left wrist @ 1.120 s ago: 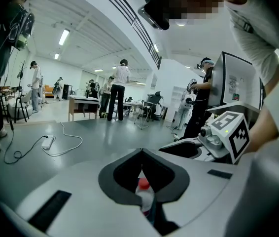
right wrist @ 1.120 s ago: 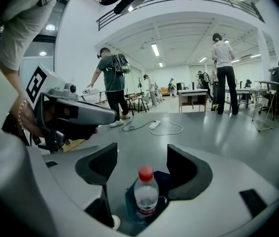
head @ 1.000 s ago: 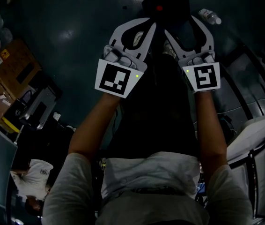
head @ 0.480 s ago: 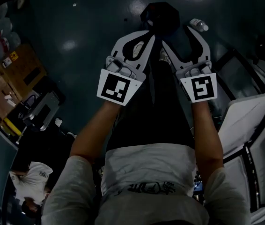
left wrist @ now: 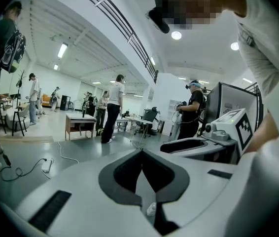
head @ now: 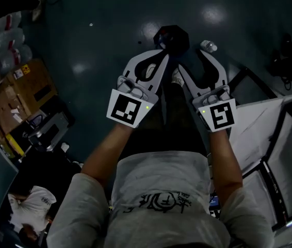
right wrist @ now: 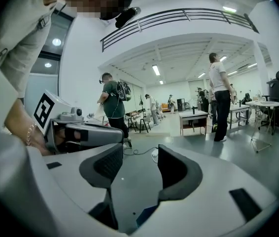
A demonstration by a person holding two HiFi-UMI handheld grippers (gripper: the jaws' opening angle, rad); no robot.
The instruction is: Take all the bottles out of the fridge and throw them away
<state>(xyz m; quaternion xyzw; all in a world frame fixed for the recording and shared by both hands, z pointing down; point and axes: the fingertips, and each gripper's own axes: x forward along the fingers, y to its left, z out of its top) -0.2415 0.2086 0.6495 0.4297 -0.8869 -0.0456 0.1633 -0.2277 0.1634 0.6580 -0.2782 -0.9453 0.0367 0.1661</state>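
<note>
In the head view a clear plastic bottle (head: 208, 46) lies on the dark floor, just past the tip of my right gripper (head: 191, 61). That gripper is held out in front of the person and its jaws are closing, with a gap and nothing between them (right wrist: 140, 154). My left gripper (head: 164, 56) is held beside it. Its tips meet and hold nothing (left wrist: 140, 152). A black object (head: 172, 36) sits on the floor just beyond both grippers. No fridge can be made out for certain.
A white panel in a black frame (head: 262, 125) stands at the right. Cardboard boxes (head: 30, 81) and wrapped packs of bottles (head: 6, 35) are at the left, and a person in a white shirt (head: 30, 203) at the lower left. People (left wrist: 112, 107) and tables (right wrist: 196, 117) stand further off.
The head view has swung, so the bottle and the black object sit lower and more to the left. Both grippers are lower in the picture. The right jaws stand a little narrower.
</note>
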